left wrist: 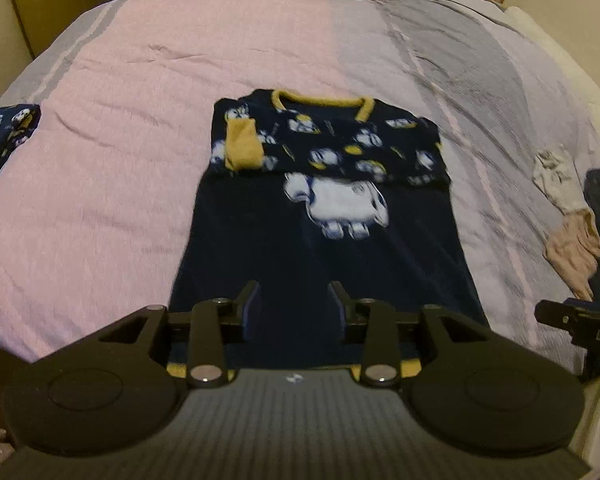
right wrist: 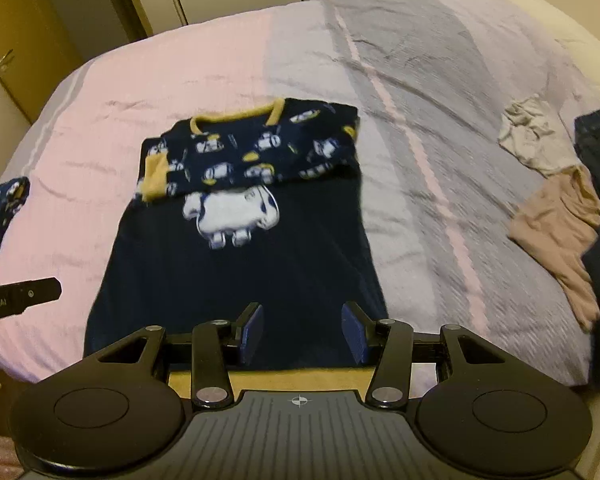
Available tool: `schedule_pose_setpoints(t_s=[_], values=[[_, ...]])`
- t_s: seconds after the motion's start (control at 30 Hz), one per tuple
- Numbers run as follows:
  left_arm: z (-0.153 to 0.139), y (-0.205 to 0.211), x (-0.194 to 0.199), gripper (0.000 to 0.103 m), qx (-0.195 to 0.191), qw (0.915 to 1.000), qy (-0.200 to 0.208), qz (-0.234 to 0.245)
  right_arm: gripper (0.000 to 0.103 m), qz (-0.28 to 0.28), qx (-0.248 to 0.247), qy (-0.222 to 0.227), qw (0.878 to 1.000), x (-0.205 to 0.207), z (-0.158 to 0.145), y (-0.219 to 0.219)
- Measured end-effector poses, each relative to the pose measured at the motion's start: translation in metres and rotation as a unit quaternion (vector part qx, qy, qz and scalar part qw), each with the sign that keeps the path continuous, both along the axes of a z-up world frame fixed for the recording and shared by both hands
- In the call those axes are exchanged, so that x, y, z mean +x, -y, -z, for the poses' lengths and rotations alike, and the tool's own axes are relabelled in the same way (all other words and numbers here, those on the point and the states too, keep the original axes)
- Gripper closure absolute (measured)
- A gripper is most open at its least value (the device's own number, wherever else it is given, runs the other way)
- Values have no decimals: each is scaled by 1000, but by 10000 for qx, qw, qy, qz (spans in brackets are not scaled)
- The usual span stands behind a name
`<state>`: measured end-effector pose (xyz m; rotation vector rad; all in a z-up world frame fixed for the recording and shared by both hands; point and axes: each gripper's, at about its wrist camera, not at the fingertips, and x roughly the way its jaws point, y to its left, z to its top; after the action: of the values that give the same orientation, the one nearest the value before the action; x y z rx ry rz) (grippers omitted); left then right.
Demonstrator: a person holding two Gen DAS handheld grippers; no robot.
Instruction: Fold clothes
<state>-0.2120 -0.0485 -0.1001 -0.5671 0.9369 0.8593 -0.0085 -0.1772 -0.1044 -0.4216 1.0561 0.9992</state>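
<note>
Navy pyjama top [left wrist: 316, 208] lies flat mid-bed, sleeves folded across the chest, collar at 12 o'clock. Left gripper [left wrist: 296, 304] and right gripper [right wrist: 302, 328] hover above its hem, jaws apart, empty. Risk: uneven hem pinches skew the fold or drag the sleeves loose.

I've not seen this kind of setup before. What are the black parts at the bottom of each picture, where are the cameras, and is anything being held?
No robot here: a person carries a two-finger gripper in each hand, each with a fisheye camera looking along its fingers. One picture looks over the left gripper, the other over the right gripper. Both are open and hold nothing. They hang over a bed with a pink and grey cover. On it lies a navy pyjama top, its patterned sleeves folded across the chest. Beige garments lie to the right, another patterned piece to the left.
</note>
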Motion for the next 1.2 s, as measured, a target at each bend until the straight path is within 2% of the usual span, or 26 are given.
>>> schedule_pose_setpoints(t_s=[0.13,0.3,0.7,0.97,1.2], values=[[-6,36,-9,69,40,10000,-75,14,55,-48,-1,-5,10000,-8,-5,29],[-16,61,-24,66,95,9998,-156,-10,55,-178,-13,-40,9998,-24,-14,49],[-24,85,-64,65,183,9997,-145,-118,55,-225,-93,-136,9996,-57,-19,72],[-24,99,-86,65,135,9997,-45,-219,55,-345,-59,-76,9994,-73,-23,78],[-22,107,-99,65,93,9994,-118,-321,55,-435,-27,-101,9990,-82,-23,84]])
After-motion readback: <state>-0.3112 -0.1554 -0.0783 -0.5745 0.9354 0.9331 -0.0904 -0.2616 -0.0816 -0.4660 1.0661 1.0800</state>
